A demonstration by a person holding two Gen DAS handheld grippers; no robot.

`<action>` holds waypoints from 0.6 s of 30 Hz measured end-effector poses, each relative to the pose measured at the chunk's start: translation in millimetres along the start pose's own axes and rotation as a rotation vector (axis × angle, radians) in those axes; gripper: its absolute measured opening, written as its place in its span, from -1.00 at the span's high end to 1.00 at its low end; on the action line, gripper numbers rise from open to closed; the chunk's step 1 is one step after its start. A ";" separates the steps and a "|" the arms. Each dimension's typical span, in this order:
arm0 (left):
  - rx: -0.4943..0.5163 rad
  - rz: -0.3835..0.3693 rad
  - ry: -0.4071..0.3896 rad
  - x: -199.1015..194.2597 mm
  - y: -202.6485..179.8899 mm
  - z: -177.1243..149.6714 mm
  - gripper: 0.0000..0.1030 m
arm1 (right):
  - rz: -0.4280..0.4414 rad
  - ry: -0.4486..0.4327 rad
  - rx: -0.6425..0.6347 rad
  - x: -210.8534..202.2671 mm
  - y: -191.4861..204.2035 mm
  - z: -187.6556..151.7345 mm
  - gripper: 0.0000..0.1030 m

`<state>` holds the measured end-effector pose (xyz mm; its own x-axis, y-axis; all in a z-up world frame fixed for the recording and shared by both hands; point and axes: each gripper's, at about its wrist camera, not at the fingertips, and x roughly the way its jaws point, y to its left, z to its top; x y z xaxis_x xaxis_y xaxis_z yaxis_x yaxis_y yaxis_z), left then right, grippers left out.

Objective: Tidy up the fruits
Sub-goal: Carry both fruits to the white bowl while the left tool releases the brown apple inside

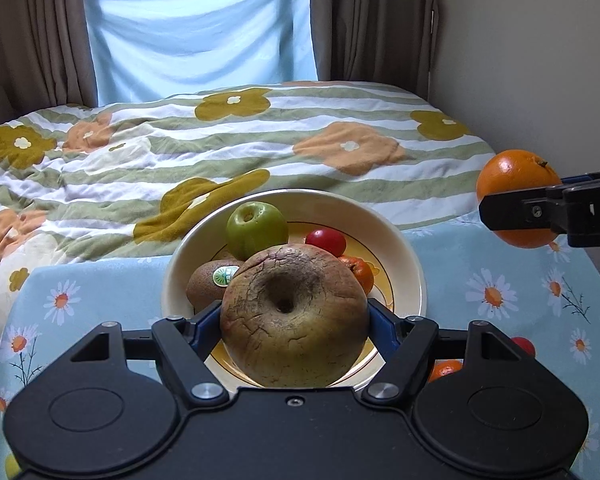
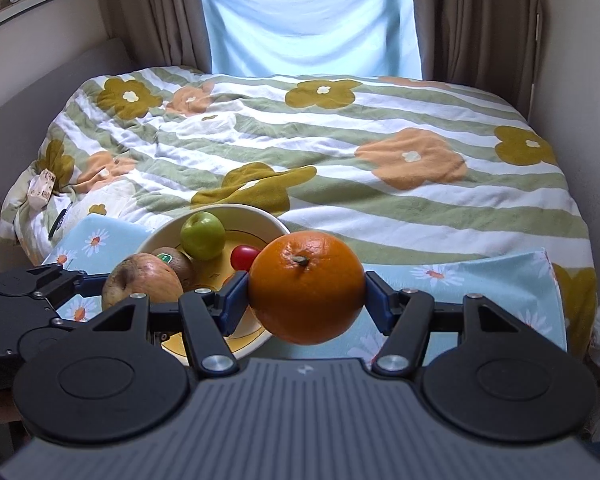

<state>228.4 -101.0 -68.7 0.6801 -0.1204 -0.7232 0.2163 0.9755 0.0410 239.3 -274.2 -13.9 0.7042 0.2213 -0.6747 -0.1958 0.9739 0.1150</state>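
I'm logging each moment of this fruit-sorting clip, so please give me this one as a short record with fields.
left gripper: shut on wrinkled apple, held over the bowl's near side
right gripper: shut on orange, to the right of the bowl
bowl: cream, on the daisy-print cloth
in bowl: green apple, kiwi, red tomato, small orange fruit
left on the cloth: a red fruit and an orange one, partly hidden
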 end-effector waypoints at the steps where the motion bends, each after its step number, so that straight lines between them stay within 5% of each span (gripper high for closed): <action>1: -0.002 0.005 0.007 3.6 -1.2 0.0 -0.50 | 0.006 0.004 -0.005 3.0 -2.4 1.0 -0.48; 14: 0.018 0.071 0.057 31.3 -16.4 -0.2 -0.53 | 0.058 0.029 -0.040 32.4 -15.4 13.1 -0.48; 18: 0.039 0.087 -0.026 15.1 -16.1 1.8 -0.95 | 0.069 0.027 -0.051 39.1 -14.6 17.3 -0.48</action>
<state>236.5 -118.9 -79.0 0.7156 -0.0414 -0.6973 0.1826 0.9746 0.1295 281.5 -278.9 -29.3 0.6691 0.2860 -0.6860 -0.2787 0.9522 0.1251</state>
